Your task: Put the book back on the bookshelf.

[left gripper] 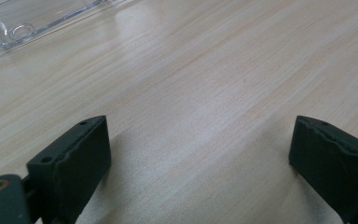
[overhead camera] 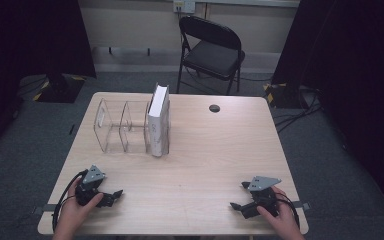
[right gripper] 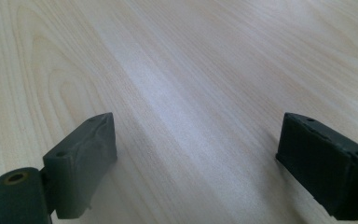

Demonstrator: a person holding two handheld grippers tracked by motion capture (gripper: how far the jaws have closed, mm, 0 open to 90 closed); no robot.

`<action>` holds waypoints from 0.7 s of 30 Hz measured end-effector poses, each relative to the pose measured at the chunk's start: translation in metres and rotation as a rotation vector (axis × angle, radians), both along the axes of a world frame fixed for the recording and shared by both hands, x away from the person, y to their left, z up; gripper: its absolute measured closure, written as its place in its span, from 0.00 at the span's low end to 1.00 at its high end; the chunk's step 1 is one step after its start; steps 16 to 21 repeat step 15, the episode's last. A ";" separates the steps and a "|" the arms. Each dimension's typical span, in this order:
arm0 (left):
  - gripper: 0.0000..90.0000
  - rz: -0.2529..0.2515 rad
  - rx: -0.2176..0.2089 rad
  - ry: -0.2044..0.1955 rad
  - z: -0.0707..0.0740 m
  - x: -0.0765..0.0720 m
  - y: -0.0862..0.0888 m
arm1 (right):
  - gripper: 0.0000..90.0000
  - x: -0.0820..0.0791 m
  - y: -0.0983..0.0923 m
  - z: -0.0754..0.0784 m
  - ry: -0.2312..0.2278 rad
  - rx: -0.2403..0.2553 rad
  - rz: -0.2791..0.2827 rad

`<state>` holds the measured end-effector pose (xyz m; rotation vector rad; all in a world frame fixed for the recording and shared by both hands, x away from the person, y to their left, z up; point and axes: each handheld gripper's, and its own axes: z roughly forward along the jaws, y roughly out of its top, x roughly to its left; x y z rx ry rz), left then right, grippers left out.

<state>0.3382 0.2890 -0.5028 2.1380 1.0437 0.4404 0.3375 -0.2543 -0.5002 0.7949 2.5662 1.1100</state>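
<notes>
Book (overhead camera: pixel 159 120) stands upright at far-left of wood-grain counter (overhead camera: pixel 215 150), long axis vertical, white spine toward person, against clear plastic divider rack (overhead camera: pixel 120 125). Left claw (overhead camera: pixel 114 196) & right claw (overhead camera: pixel 236 196) released, nothing between the jaws, near edge.

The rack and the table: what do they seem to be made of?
The rack looks like clear glossy plastic, perhaps acrylic: the table shows through its walls, and its edges catch the light. The table looks like pale wood or a wood-look laminate: the grain lines show, with a soft sheen.
</notes>
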 end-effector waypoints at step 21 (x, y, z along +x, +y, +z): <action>0.00 0.039 0.008 0.010 0.000 0.000 -0.001 | 0.12 0.000 0.000 0.000 0.000 0.000 0.000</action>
